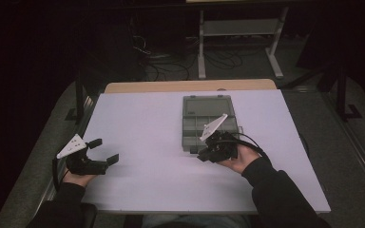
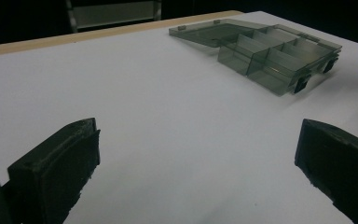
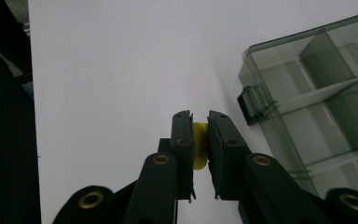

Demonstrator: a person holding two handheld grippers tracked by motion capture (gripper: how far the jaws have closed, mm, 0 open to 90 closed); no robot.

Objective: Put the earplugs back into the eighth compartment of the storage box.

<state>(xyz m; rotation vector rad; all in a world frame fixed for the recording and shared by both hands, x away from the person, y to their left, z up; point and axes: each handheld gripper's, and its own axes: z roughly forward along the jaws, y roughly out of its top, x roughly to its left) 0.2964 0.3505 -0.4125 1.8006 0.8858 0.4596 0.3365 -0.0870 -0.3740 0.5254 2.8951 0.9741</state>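
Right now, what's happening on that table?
A person works with two hand-held grippers. The right gripper is shut on a small yellow piece just off the latch corner of an open, smoky compartment box. The left gripper sits apart, jaws wide open, holding nothing, over the white tabletop.

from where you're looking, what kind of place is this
Probably a lab or workshop set up for recording hand tasks. A white-topped work table stands in a dark room, loose cables trail on the floor behind it beside a grey metal stand, and a clear grey compartment box lies open.
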